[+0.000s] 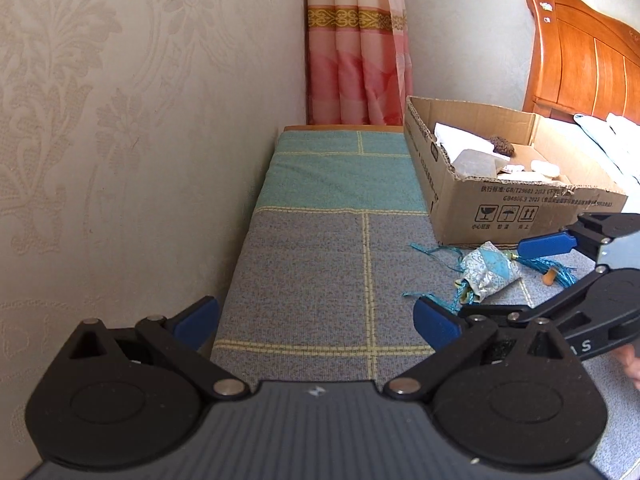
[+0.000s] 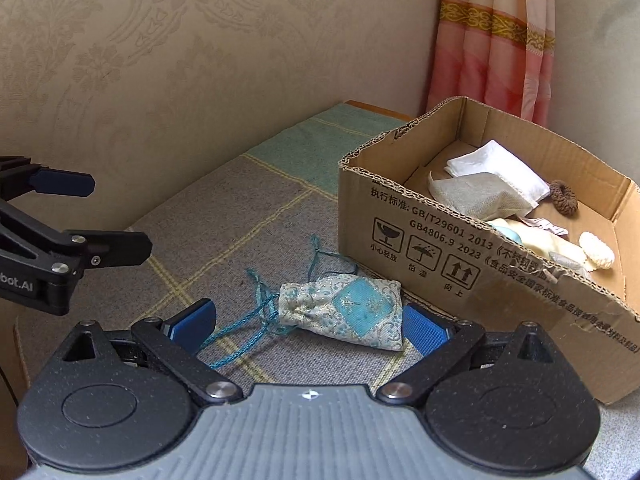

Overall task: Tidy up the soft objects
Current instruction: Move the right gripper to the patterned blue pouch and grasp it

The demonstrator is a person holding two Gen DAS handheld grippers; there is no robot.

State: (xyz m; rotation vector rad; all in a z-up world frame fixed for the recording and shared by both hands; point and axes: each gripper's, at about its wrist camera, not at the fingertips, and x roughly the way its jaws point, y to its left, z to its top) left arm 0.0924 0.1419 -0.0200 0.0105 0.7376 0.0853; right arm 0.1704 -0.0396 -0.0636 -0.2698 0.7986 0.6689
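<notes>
The right claw point(image 2: 308, 322) hangs low over the small blue-and-cream brocade drawstring pouch point(image 2: 348, 308), its 2 blue pads spread wide and gripping nothing. The pouch lies flat on the grey-and-teal checked cloth of the table point(image 2: 224, 216), just near of the brown cardboard box point(image 2: 452, 256). In the right wrist view its long axis runs left to right, across the opening, with teal cords point(image 2: 256, 320) trailing left. The right pad point(image 2: 424, 332) sits just beside the pouch's closed end; the left pad point(image 2: 196, 322) stands off past the cords. The left claw point(image 1: 316, 320) waits further left, wide open and empty too, pointing along bare cloth. So the right claw is clearly nearer, with the pouch dead ahead. Inside the box, 2 white fabric sachets point(image 2: 496, 176) and a brown scrunchie point(image 2: 563, 196) already rest.
</notes>
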